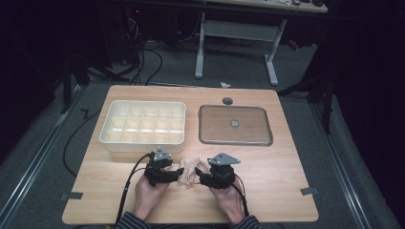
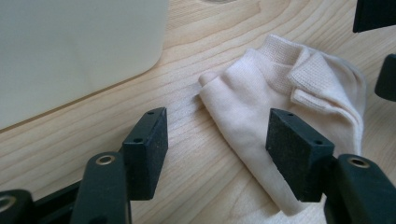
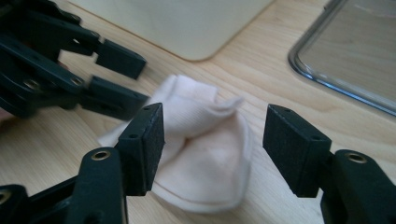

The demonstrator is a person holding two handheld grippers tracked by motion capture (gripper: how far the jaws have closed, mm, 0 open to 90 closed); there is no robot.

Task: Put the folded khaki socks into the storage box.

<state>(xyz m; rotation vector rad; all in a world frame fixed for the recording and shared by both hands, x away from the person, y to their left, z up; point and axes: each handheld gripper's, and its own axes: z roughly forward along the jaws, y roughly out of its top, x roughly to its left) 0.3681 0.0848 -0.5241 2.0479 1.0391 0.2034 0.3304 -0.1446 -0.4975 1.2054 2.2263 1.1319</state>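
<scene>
A folded cream sock (image 1: 190,171) lies on the wooden table (image 1: 282,176) near its front edge, between the two hand-held grippers. In the left gripper view the sock (image 2: 261,93) sits ahead and to the right of my left gripper (image 2: 217,135), whose jaws stand open with bare wood and the sock's edge between them. My right gripper (image 3: 215,135) is open too, its pads apart on either side of the sock (image 3: 205,158) and a little above it. In the high view the left gripper (image 1: 175,172) and right gripper (image 1: 200,177) point at each other across the sock.
A cream divided organiser tray (image 1: 143,142) stands behind the left gripper, close to it (image 2: 70,56). A metal tray (image 1: 205,138) with a small round piece (image 1: 234,123) lies at the back right. A dark disc (image 1: 228,100) sits near the far edge.
</scene>
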